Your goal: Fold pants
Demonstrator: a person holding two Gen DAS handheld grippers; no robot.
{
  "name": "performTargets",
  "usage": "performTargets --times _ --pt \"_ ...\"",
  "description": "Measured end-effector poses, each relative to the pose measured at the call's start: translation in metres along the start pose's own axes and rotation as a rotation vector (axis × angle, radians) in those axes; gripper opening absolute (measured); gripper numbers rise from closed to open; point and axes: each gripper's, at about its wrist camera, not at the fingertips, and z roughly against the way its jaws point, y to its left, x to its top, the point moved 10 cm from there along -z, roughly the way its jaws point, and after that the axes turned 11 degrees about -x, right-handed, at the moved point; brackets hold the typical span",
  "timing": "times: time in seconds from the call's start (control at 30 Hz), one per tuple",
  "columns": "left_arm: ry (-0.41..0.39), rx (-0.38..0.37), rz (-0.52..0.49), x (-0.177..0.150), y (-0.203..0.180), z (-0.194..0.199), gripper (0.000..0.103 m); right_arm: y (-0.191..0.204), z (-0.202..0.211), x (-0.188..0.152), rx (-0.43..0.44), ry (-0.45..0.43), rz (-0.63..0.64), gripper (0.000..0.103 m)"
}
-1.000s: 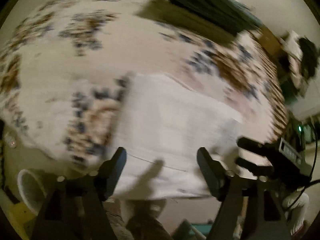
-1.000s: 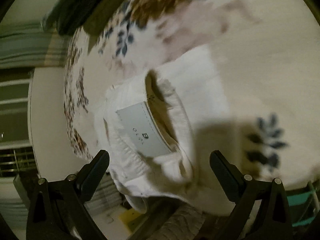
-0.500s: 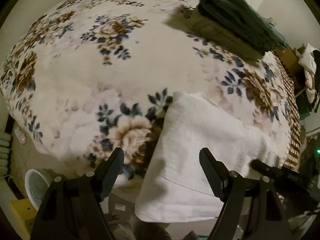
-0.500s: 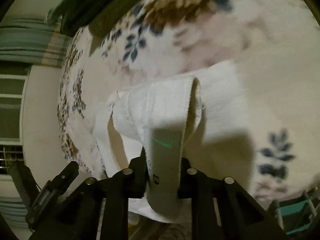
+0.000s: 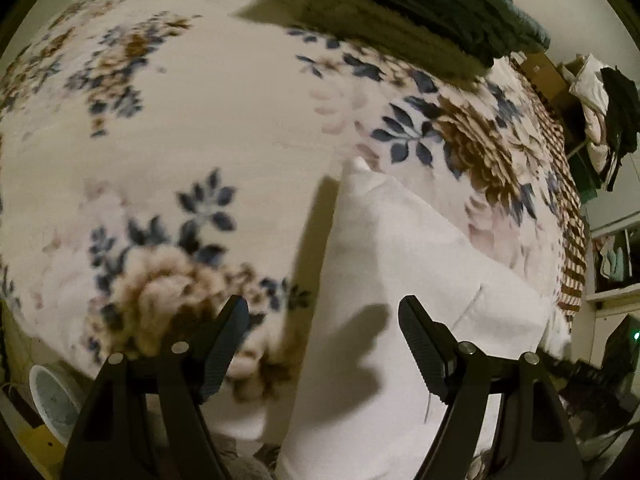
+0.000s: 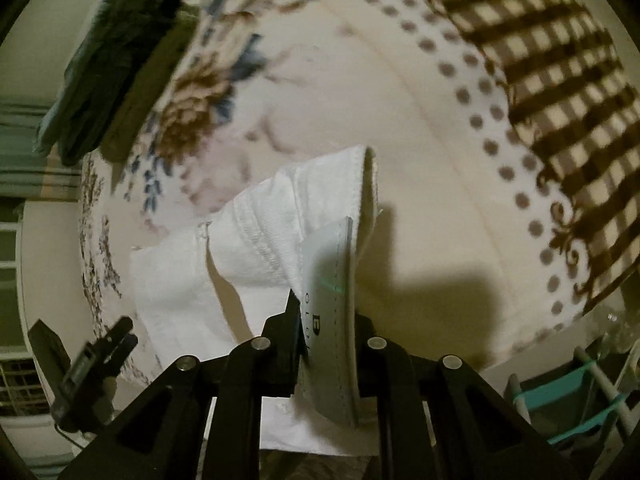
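Note:
White pants point(image 5: 384, 280) lie on a floral blanket point(image 5: 200, 120) at the bed's near edge, part lifted off the bed. My left gripper point(image 5: 324, 344) is open, its jaws wide apart, just above the pants' near left part. My right gripper point(image 6: 326, 320) is shut on the pants' waistband point(image 6: 332, 264), at the grey label, and holds it raised off the bed. The left gripper also shows at the lower left of the right wrist view point(image 6: 100, 352).
Folded dark green clothes point(image 5: 440, 0) lie at the far side of the bed. A brown checked cover point(image 6: 560, 80) lies to the right. A white bin point(image 5: 52, 396) stands on the floor at lower left. A teal rack point(image 6: 580, 400) stands at lower right.
My right gripper closed on the waistband and has lifted it, swinging right toward the checked cover. My left gripper stayed open and shifted left over the pants' edge.

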Motion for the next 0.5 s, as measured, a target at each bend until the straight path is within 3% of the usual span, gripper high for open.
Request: performTargets --times 0.07,0.1,0.17,0.3,0.33,0.37,0.43,0.5 --pt "0.015 -0.023 0.010 0.012 -0.003 -0.015 0.076 -0.016 -0.016 0.005 -0.048 0.023 -0.049 0.040" --pt "0.022 -0.035 0.016 0.019 -0.004 -0.022 0.076 -0.029 -0.021 0.007 -0.083 0.027 -0.083 0.057" --pt "0.043 -0.074 0.040 0.032 -0.006 -0.036 0.076 -0.041 -0.022 0.009 -0.073 0.032 -0.122 0.068" --pt "0.088 -0.142 0.089 0.046 -0.005 -0.062 0.073 -0.048 -0.015 0.001 -0.054 0.040 -0.121 0.071" --pt "0.108 -0.172 0.089 0.047 -0.006 -0.070 0.047 -0.048 -0.014 -0.002 -0.045 0.050 -0.113 0.071" --pt "0.118 -0.161 0.082 0.046 -0.004 -0.073 0.035 -0.046 -0.014 -0.007 -0.013 0.067 -0.108 0.071" --pt "0.122 -0.142 0.057 0.044 -0.001 -0.076 0.031 -0.042 -0.018 -0.018 0.040 0.109 -0.105 0.071" --pt "0.117 -0.147 0.046 0.043 0.003 -0.076 0.028 -0.043 -0.023 -0.028 0.033 0.134 -0.093 0.070"
